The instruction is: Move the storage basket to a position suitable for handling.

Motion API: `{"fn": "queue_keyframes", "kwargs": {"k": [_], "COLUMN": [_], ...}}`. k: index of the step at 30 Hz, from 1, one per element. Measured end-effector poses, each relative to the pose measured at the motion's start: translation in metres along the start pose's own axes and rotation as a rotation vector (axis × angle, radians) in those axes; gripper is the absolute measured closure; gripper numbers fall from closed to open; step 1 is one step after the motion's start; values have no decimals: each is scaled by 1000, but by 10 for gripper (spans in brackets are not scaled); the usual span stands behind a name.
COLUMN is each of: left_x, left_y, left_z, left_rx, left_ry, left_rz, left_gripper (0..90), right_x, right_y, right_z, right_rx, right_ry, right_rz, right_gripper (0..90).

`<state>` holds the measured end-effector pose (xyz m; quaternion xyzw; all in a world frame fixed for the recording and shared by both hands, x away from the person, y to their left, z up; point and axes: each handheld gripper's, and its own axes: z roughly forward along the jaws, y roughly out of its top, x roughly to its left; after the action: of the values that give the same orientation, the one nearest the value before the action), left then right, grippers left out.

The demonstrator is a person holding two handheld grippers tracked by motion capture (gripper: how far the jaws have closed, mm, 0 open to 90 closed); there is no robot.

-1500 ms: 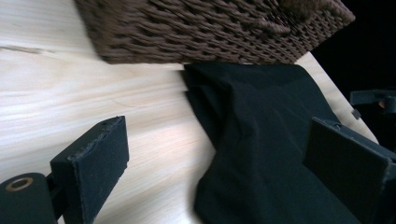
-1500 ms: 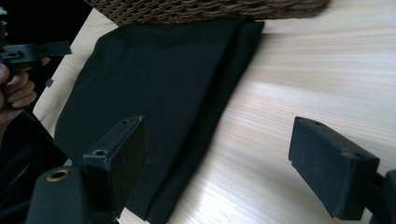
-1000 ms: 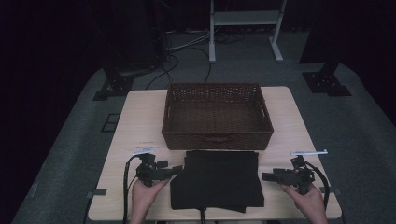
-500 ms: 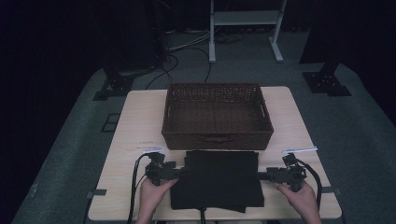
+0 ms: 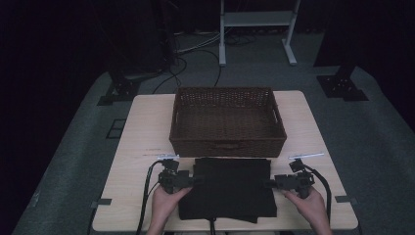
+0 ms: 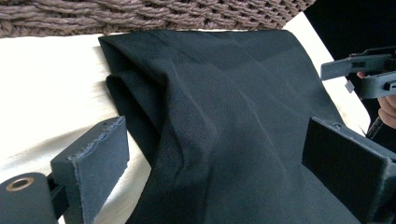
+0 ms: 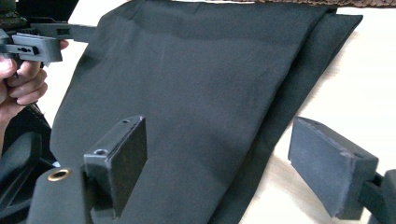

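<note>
A black folded cloth [image 5: 232, 188] lies flat on the wooden table [image 5: 142, 127], just in front of a brown woven basket [image 5: 227, 142]. My left gripper [image 5: 197, 180] sits at the cloth's left edge, and my right gripper [image 5: 267, 184] at its right edge. In the left gripper view the left gripper [image 6: 219, 163] is open, its jaws straddling the rumpled edge of the cloth [image 6: 233, 116]. In the right gripper view the right gripper [image 7: 224, 163] is open too, with the layered edge of the cloth [image 7: 201, 79] between its jaws. Each hand holds its gripper low over the table.
The basket [image 6: 140, 14] is empty and close behind the cloth. Small strips of tape [image 5: 306, 156] mark the table near both grippers. A white stand [image 5: 254, 19] and cables sit on the floor beyond the table. The table's front edge is just below my hands.
Both grippers have moved inward from the table's sides to the cloth's left and right edges. The cloth and basket have not moved.
</note>
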<state>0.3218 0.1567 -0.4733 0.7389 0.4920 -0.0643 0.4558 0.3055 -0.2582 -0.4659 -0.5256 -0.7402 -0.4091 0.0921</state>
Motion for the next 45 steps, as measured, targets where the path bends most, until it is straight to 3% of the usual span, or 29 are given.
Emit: {"fn": "queue_keyframes", "kwargs": {"k": [4,15,22,29,34,45], "left_x": [-1,-2,-5,-7,-9,-12], "left_y": [-1,-2,-3,-3,-3,-3], "left_z": [4,16,20,24,26,34], "left_rx": [17,58,80,86,91,119], "left_ry": [23,11,7,9,5,-36], "left_rz": [14,-1,10,17,24,37], "left_gripper": [63,68,114,136,161,350], "right_x": [-2,-7,-8,-6,-3,5], "right_y": [1,0,1,1,2,5], "right_z": [3,13,20,27,30,41], "right_rx": [8,38,51,58,66,89], "right_ry": [-9,-21,-14,10,0,-7], "right_rz": [0,14,13,8,-7,-41], "right_gripper": [188,201,224,297,359,539]}}
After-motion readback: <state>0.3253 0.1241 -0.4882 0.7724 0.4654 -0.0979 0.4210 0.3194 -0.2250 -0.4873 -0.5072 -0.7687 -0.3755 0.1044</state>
